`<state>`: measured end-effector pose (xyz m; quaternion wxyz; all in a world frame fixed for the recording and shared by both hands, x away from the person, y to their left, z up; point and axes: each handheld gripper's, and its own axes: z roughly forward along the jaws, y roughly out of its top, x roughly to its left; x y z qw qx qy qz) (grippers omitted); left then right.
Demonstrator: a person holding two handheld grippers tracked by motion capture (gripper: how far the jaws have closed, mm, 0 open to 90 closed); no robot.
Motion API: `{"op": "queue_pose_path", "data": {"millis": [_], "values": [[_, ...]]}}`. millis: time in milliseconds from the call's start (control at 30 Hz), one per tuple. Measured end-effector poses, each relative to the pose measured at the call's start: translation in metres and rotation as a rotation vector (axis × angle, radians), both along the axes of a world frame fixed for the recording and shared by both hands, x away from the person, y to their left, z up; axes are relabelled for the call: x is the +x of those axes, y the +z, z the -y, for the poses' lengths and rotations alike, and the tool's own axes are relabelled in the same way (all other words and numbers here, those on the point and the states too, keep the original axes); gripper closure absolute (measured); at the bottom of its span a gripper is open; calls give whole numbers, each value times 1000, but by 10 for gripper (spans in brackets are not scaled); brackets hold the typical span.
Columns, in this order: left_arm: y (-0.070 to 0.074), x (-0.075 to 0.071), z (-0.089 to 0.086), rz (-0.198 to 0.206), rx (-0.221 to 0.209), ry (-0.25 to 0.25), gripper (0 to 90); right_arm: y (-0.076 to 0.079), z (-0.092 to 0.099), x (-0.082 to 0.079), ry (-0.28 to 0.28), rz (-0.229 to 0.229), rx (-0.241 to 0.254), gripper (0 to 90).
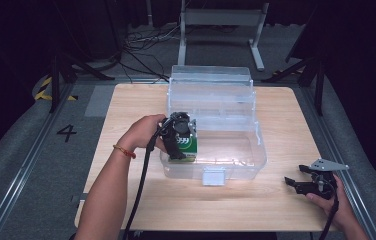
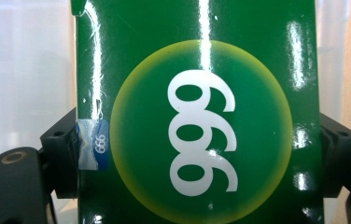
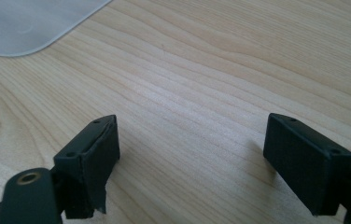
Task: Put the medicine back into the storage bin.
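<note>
1. High view: the left hand-held gripper (image 1: 180, 145) points down over the left end of a clear plastic box (image 1: 236, 162), which stands open in the middle of the table (image 1: 126, 107) with its lid raised toward the far edge. Its jaws are clamped on a green carton (image 1: 190, 145), which sits at the box's front left corner, level with the rim; whether it rests on the box's floor cannot be told. The right hand-held gripper (image 1: 292, 184) lies low near the table's front right corner, well apart from the box, its jaws spread with nothing between them.

2. Left gripper view: the green carton (image 2: 197, 116) stands between the two black jaws, both pressing on its sides. A yellow-ringed circle with white "999" figures shows on its glossy face, and a small blue sticker (image 2: 93, 143) sits at its left edge. Pale box wall shows behind.

3. Right gripper view: the right hand-held gripper (image 3: 190, 154) has its jaws wide apart over bare wood, with a rounded corner of the clear plastic box (image 3: 33, 23) at the upper left.
</note>
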<state>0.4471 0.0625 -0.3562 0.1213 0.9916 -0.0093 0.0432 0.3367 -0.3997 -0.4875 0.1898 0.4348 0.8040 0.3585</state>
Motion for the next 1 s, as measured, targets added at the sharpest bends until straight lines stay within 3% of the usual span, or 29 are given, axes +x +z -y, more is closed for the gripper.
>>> {"op": "queue_pose_path", "data": {"millis": [133, 267, 467, 667, 1000], "values": [[-6, 1, 0, -6, 1, 1, 158, 0, 0, 0, 0, 0, 0, 188], [-12, 1, 1, -66, -5, 2, 154, 0, 0, 0, 0, 0, 1, 188], [-18, -2, 3, -48, 24, 17, 151, 0, 0, 0, 1, 0, 0, 188], [-20, -2, 5, -56, 35, 26, 151, 0, 0, 0, 1, 0, 0, 188], [-26, 0, 13, -75, 122, 51, 150, 0, 0, 0, 2, 0, -1, 188]]}}
